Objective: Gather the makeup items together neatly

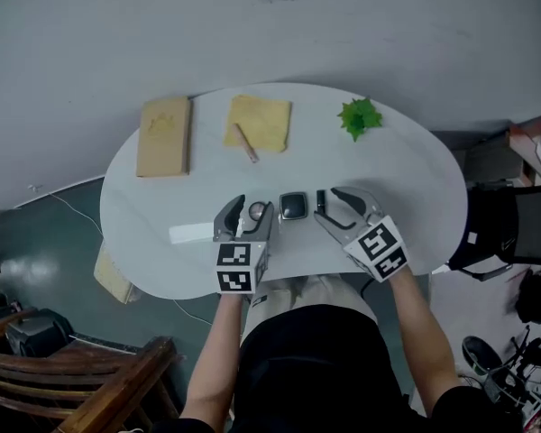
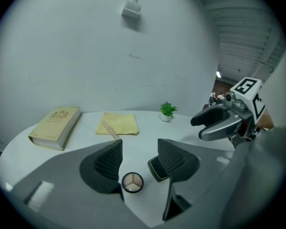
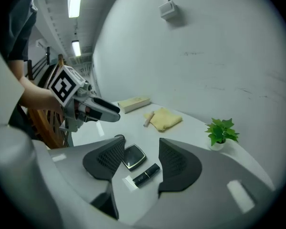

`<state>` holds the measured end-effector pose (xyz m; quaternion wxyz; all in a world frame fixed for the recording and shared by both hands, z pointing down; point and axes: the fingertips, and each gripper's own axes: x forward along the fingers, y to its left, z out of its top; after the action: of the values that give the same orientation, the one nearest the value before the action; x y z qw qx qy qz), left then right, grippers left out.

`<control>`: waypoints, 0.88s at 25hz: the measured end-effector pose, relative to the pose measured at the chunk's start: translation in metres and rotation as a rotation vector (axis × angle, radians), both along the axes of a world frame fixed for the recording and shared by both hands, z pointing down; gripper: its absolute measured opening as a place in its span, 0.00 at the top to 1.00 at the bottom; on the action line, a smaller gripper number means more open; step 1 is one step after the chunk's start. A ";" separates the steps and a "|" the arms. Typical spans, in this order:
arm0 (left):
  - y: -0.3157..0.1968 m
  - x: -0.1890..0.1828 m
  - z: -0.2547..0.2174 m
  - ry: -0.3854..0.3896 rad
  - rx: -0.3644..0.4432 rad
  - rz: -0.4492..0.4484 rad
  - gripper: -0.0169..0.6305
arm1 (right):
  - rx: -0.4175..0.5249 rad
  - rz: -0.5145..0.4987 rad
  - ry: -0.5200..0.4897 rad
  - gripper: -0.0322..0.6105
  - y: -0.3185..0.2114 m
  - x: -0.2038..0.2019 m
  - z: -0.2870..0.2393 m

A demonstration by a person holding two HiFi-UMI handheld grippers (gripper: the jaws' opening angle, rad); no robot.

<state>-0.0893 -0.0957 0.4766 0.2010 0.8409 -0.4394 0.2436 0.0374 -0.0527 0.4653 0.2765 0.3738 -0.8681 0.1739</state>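
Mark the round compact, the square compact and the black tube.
round compact (image 2: 132,182): left gripper view, centre of its top.
square compact (image 3: 134,156): right gripper view, middle of its lid.
black tube (image 3: 146,174): right gripper view, middle of its body.

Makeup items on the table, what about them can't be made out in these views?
Square compact: left gripper view, partly hidden behind a jaw.
Dark tube: right gripper view, its print too small to read.
Slim stick on the yellow cloth: head view, too small to identify.
White strip: head view, too small and pale to name.
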 end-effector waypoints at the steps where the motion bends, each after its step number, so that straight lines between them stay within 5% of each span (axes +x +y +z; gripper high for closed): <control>1: -0.007 -0.002 0.003 0.006 -0.008 -0.002 0.62 | 0.000 0.025 -0.015 0.58 0.001 -0.003 -0.005; 7: -0.042 -0.005 0.028 0.021 -0.059 -0.003 0.62 | 0.032 0.167 -0.052 0.64 0.004 -0.014 -0.028; 10: -0.058 -0.003 0.039 0.040 -0.086 -0.001 0.62 | 0.038 0.233 -0.064 0.75 0.006 -0.019 -0.038; 22: -0.104 -0.001 0.072 0.076 -0.183 -0.056 0.64 | 0.057 0.386 -0.079 0.92 0.014 -0.031 -0.059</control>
<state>-0.0907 -0.1999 0.5485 0.3001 0.8150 -0.4310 0.2450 0.0064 -0.0388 0.4058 0.1930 0.5339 -0.7950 0.2137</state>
